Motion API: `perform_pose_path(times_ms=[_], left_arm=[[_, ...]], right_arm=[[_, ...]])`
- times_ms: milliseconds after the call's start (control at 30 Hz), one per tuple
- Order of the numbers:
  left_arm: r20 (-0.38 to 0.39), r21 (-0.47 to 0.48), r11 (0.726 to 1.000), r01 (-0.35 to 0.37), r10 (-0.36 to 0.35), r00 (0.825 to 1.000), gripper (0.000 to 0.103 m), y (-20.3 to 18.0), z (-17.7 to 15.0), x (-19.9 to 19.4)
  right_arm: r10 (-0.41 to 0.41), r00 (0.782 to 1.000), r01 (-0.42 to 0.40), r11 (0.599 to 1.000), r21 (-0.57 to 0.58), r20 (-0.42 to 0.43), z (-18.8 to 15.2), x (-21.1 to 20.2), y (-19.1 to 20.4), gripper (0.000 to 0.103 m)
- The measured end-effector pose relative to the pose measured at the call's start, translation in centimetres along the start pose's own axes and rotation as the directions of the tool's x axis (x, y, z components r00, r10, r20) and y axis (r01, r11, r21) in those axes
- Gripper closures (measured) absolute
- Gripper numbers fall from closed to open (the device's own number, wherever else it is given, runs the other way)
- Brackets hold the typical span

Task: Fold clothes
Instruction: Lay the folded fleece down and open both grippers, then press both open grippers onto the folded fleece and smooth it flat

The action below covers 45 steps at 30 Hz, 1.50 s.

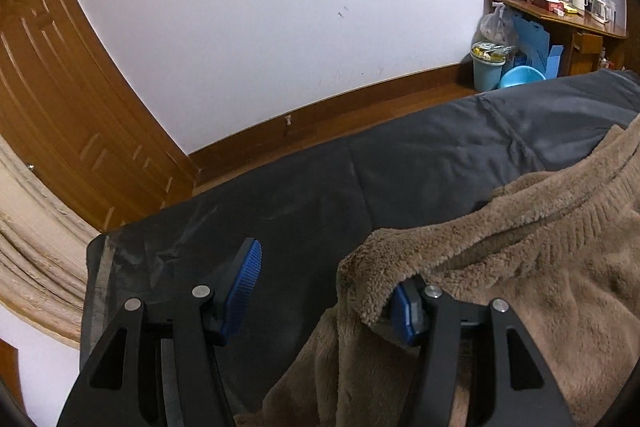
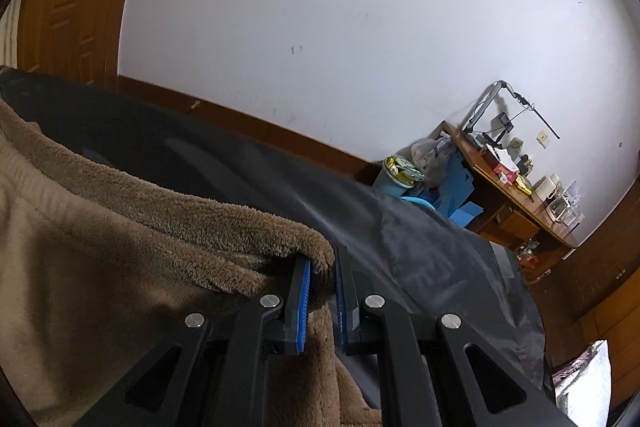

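White wall [image 1: 260,7], wooden door [image 1: 60,99], cluttered desk [image 2: 516,195].

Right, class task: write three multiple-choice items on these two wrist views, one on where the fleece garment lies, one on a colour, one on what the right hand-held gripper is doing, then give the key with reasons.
1. The brown fleece garment lies on:
A. a dark grey cover
B. a wooden desk
C. bare floor

2. The bin by the desk is:
A. red
B. light blue
C. black

3. The right hand-held gripper is:
A. wide open, nothing between its pads
B. shut on the garment's edge
C. shut on a plastic bag

Key:
1 A, the dark grey cover spreads beneath the fleece.
2 B, its wall is pale blue.
3 B, fleece is pinched between the blue pads.
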<state>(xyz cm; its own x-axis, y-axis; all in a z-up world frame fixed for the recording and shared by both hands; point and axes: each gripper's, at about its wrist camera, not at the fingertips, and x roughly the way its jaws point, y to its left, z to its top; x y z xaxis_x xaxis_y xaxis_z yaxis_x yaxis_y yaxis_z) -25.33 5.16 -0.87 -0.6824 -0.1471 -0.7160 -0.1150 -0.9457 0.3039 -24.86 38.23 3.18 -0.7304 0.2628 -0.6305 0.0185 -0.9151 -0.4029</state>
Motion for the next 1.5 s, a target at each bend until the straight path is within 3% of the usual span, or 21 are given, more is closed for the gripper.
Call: perform_pose_path(times_ms=[100,200,300,467,533,567,633,700,800,833,867,1000,1067,1267,1400,1500], left_arm=[[-0.012,0.003,1.000,0.002,-0.002,1.000,0.037,0.1,0.4,0.6],[-0.036,0.009,0.999,-0.035,0.035,0.999,0.019,0.2,0.6,1.5],[-0.060,0.021,0.999,-0.045,0.046,0.997,0.016,0.1,0.6,2.2],[-0.078,0.186,0.983,-0.004,0.018,0.997,0.014,-0.9,0.3,1.4],[-0.109,0.155,0.983,0.094,-0.077,0.991,0.014,0.1,0.4,0.7],[-0.128,0.102,0.981,0.167,-0.154,0.980,0.014,1.0,0.5,0.3],[-0.117,-0.031,0.954,0.297,-0.299,0.947,0.013,3.4,0.6,-0.5],[-0.071,-0.141,0.916,0.374,-0.386,0.920,0.009,5.5,0.5,-1.4],[-0.012,-0.233,0.873,0.428,-0.442,0.897,0.004,7.4,0.2,-2.5],[0.002,-0.260,0.861,0.437,-0.452,0.892,0.003,7.9,0.0,-2.7],[0.005,-0.274,0.857,0.437,-0.453,0.892,0.003,8.1,-0.3,-3.0],[-0.003,-0.248,0.863,0.440,-0.454,0.891,0.003,7.2,-1.3,-4.1],[-0.028,-0.161,0.887,0.433,-0.443,0.896,0.003,4.9,-1.3,-5.2],[-0.110,0.086,0.965,0.249,-0.239,0.965,0.003,-1.9,0.0,-4.6],[-0.159,0.062,0.994,0.093,-0.082,0.984,0.003,-2.6,1.4,-1.1],[-0.168,-0.009,0.999,0.034,-0.035,0.985,0.003,-1.8,2.3,0.6]], right_arm=[[0.012,1.000,-0.013,1.000,-0.003,-0.023,0.1,0.6,0.0,0.092],[0.022,0.998,-0.023,1.000,-0.011,-0.066,-0.3,1.3,0.2,0.092],[0.031,0.995,-0.033,0.999,-0.015,-0.095,-0.3,2.0,0.0,0.092],[0.060,0.993,-0.061,0.998,-0.012,-0.100,-0.2,1.7,-0.4,0.089],[0.111,0.990,-0.108,0.993,0.038,-0.089,0.0,1.0,-1.3,0.089],[0.145,0.986,-0.139,0.987,0.074,-0.079,0.0,0.6,-1.9,0.089],[0.219,0.975,-0.210,0.964,0.161,-0.041,0.0,-0.7,-3.4,0.088],[0.255,0.967,-0.247,0.946,0.210,-0.011,-0.2,-1.8,-4.5,0.084],[0.261,0.965,-0.260,0.936,0.237,0.026,-0.6,-3.4,-5.3,0.067],[0.262,0.964,-0.263,0.933,0.245,0.036,-0.7,-3.8,-5.5,0.046],[0.263,0.964,-0.265,0.930,0.253,0.045,-0.8,-4.1,-5.7,0.033],[0.269,0.962,-0.274,0.935,0.226,0.051,-1.0,-5.5,-5.5,0.033],[0.286,0.957,-0.289,0.942,0.169,0.042,-0.8,-6.1,-4.6,0.033],[0.400,0.912,-0.396,0.916,0.067,-0.088,0.6,-4.7,0.7,0.033],[0.392,0.909,-0.385,0.920,0.081,-0.141,1.2,-2.1,2.5,0.033],[0.370,0.918,-0.354,0.927,0.126,-0.145,1.7,-0.5,2.1,0.033]])
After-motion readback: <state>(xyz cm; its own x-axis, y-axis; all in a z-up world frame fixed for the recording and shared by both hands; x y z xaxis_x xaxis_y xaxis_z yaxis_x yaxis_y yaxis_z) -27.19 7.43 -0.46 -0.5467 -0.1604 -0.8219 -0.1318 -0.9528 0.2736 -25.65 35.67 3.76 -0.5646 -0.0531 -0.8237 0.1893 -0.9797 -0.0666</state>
